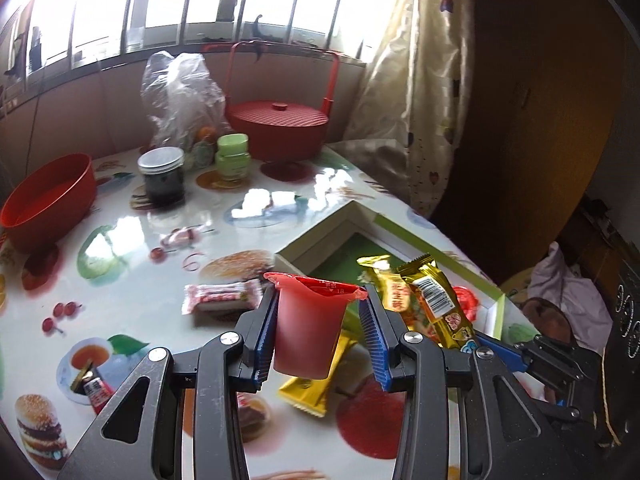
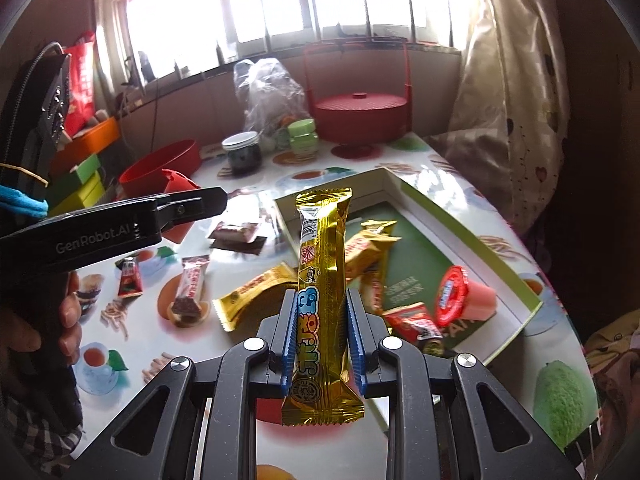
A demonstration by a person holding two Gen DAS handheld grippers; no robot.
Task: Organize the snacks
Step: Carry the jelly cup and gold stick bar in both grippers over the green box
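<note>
We hold both snacks clear of the table point(image 1: 132, 240), which, as we judge, keeps them free to carry to the green-lined box point(image 2: 460, 216) beyond the fingers. The left gripper point(image 1: 320, 336) stands partly open, its pads pressing the red jelly cup point(image 1: 308, 328) upright between them. The right gripper point(image 2: 322, 336) is nearly closed, clamping the gold snack bar point(image 2: 322, 280) upright at its lower half. Other wrapped snacks lie past both fingertips, some already in the box.
</note>
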